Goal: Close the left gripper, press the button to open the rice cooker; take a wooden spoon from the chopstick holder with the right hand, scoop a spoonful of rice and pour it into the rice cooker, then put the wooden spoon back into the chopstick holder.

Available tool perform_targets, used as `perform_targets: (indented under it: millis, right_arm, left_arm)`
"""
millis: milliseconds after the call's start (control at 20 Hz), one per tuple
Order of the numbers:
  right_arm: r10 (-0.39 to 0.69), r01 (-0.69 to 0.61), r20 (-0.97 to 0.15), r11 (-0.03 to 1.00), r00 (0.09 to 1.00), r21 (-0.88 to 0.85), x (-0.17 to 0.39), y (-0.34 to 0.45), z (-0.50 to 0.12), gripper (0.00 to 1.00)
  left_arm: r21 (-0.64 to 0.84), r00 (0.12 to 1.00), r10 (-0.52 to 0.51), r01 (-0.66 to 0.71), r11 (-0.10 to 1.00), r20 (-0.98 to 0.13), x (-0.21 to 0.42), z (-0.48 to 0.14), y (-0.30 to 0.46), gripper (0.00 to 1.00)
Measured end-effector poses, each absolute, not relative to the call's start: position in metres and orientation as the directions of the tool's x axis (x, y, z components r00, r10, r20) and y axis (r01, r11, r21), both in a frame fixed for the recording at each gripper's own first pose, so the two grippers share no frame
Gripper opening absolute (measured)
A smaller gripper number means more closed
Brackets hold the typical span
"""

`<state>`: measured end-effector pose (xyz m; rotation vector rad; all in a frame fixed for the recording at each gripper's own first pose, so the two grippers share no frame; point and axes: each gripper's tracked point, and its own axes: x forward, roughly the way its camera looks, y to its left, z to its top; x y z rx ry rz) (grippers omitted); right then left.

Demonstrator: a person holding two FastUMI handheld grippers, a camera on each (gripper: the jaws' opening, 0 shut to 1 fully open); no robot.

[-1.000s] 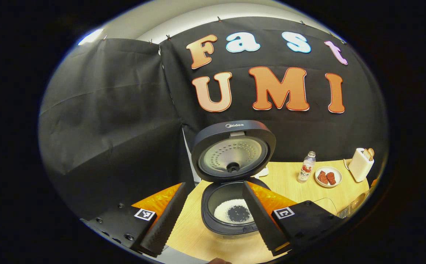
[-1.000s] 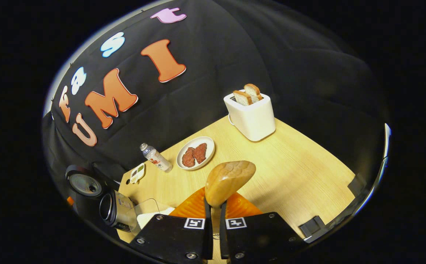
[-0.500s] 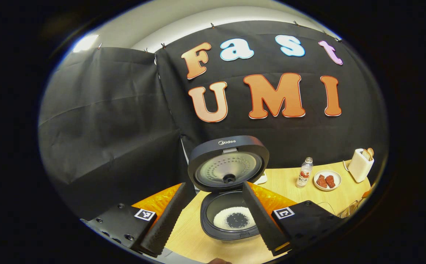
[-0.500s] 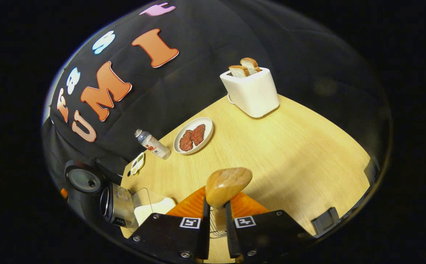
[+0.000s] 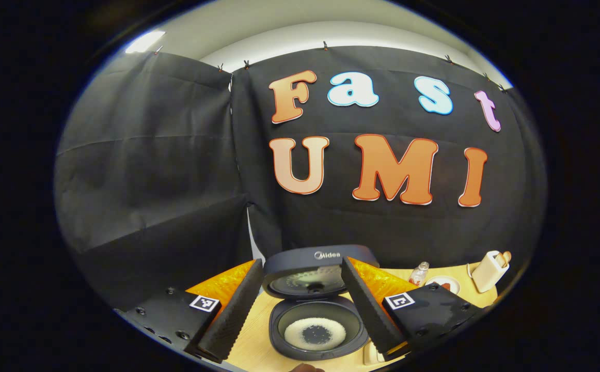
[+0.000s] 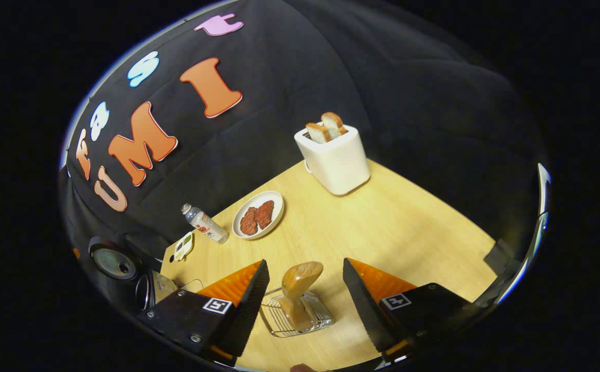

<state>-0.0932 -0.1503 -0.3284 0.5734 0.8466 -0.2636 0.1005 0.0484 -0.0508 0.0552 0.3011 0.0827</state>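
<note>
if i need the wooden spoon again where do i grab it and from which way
Grip the wooden spoon by its bowl end, which sticks up out of the wire chopstick holder. Come from above with the open right gripper, jaws either side; the handle sits down inside the wires.

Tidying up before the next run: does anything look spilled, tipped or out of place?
Nothing stands out. The wooden spoon stands in the chopstick holder, the rice cooker sits open with rice inside, and no grains show on the table.
</note>
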Motion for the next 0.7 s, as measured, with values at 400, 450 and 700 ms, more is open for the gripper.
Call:
perform_targets:
  millis: [400,450,700]
  right_arm:
    - [-0.120,0.383,-0.667,0.886,0.735,0.262,-0.088,-0.176,-0.248,0.93]
    - [-0.126,0.370,-0.658,0.896,0.742,0.246,-0.092,-0.178,-0.241,0.93]
    - [-0.181,0.371,-0.614,0.907,0.768,0.197,-0.107,-0.192,-0.213,0.93]
  left_arm:
    - [0.171,0.922,0.071,-0.005,0.985,-0.381,0.204,-0.078,0.027,0.96]
    - [0.180,0.911,0.075,-0.001,0.984,-0.406,0.213,-0.088,0.025,0.97]
    - [0.174,0.843,0.105,-0.013,0.985,-0.528,0.230,-0.134,0.023,1.00]
